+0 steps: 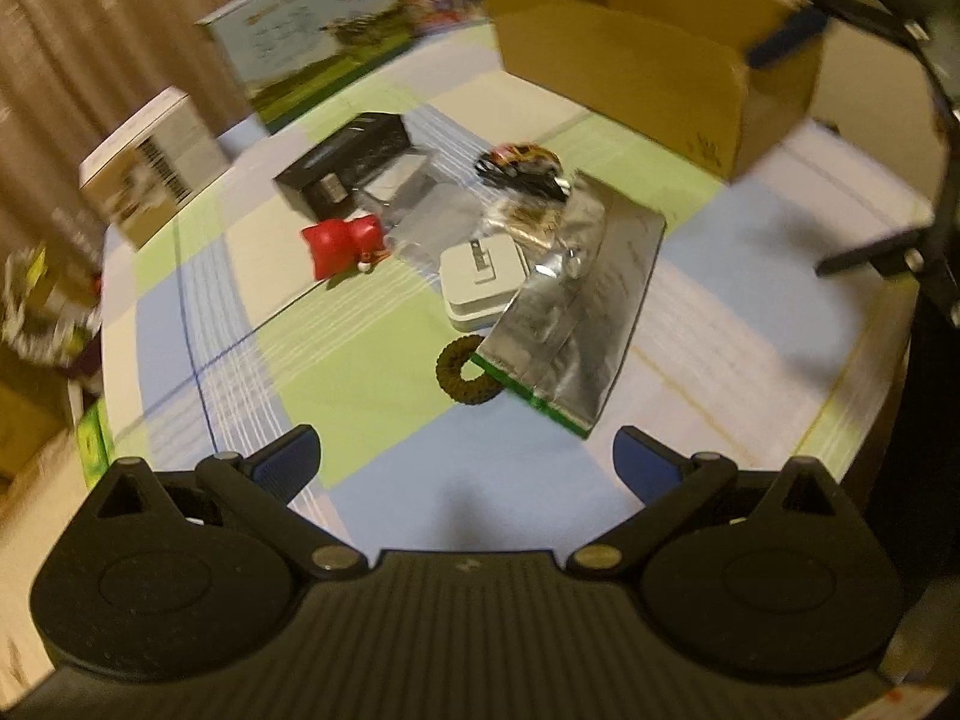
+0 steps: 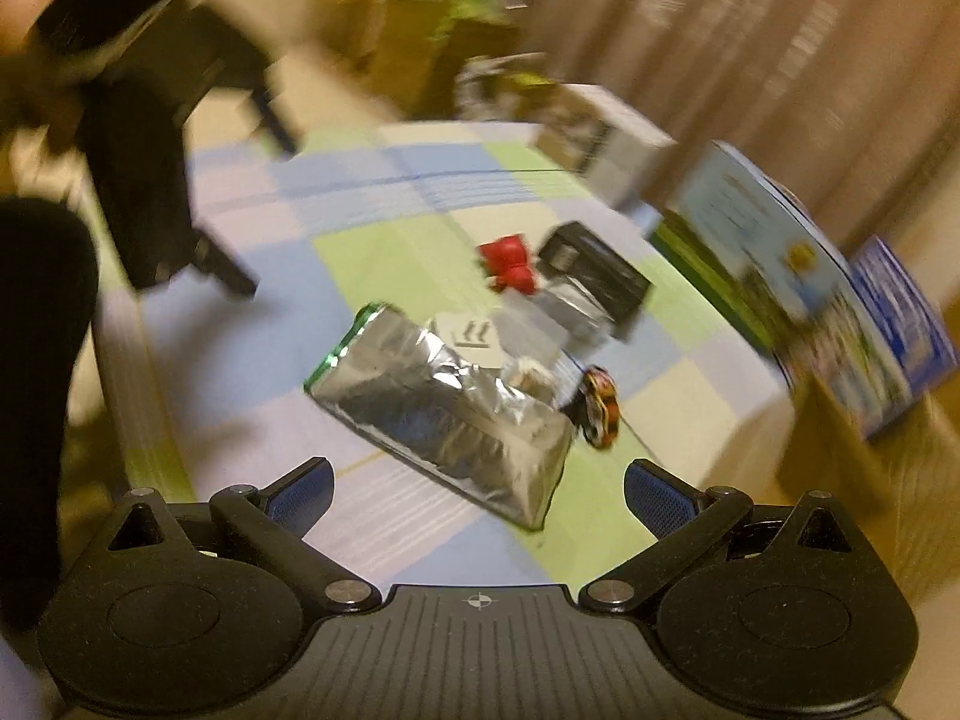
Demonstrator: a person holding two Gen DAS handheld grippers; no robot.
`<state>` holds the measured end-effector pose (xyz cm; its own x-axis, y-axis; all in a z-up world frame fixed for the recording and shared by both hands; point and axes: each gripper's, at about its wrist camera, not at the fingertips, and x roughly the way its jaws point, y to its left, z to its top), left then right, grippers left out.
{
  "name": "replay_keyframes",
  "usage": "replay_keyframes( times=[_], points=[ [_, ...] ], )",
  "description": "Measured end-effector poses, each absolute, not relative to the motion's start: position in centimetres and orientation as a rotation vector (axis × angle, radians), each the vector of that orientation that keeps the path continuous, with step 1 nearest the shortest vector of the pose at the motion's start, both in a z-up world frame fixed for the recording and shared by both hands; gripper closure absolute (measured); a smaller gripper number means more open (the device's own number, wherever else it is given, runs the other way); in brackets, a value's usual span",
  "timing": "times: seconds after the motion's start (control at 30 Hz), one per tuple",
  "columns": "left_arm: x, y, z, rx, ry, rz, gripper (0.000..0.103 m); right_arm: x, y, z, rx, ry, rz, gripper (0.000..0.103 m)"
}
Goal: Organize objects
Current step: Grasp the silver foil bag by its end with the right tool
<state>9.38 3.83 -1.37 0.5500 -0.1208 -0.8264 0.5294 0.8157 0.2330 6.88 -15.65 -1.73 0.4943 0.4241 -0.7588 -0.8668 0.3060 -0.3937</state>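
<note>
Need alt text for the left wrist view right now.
Open left gripper hovers empty above a checked tablecloth, facing a silver foil pouch, a dark ring, a white case, a red toy and an open cardboard box.

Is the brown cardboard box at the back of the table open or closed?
Open. In the left wrist view the cardboard box has its flaps raised and its inner walls show. Its contents cannot be seen.

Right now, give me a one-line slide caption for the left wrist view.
Open left claw hovers above a checked tablecloth, facing a silver foil pouch, brown ring and open cardboard box.
</note>
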Motion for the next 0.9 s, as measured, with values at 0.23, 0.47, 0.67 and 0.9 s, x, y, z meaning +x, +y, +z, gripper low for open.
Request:
replay_keyframes(
  times=[0.23, 0.47, 0.67, 0.9],
  points=[
    [11.5, 4.2, -3.8, 0.642, 0.925, -0.528, 0.005, 9.2, -12.5, -6.0, -1.165, 0.514, 1.047, 0.002],
    [13.3, 4.7, -6.3, 0.682, 0.930, -0.573, 0.005, 11.9, -9.9, -10.6, -1.358, 0.472, 1.116, 0.002],
    [14.8, 4.8, -7.9, 0.662, 0.947, -0.598, 0.005, 13.5, -8.3, -13.3, -1.446, 0.495, 1.176, 0.013],
    [15.6, 4.7, -8.9, 0.647, 0.946, -0.621, 0.005, 15.5, -6.7, -14.9, -1.502, 0.507, 1.210, 0.017]
  ],
)
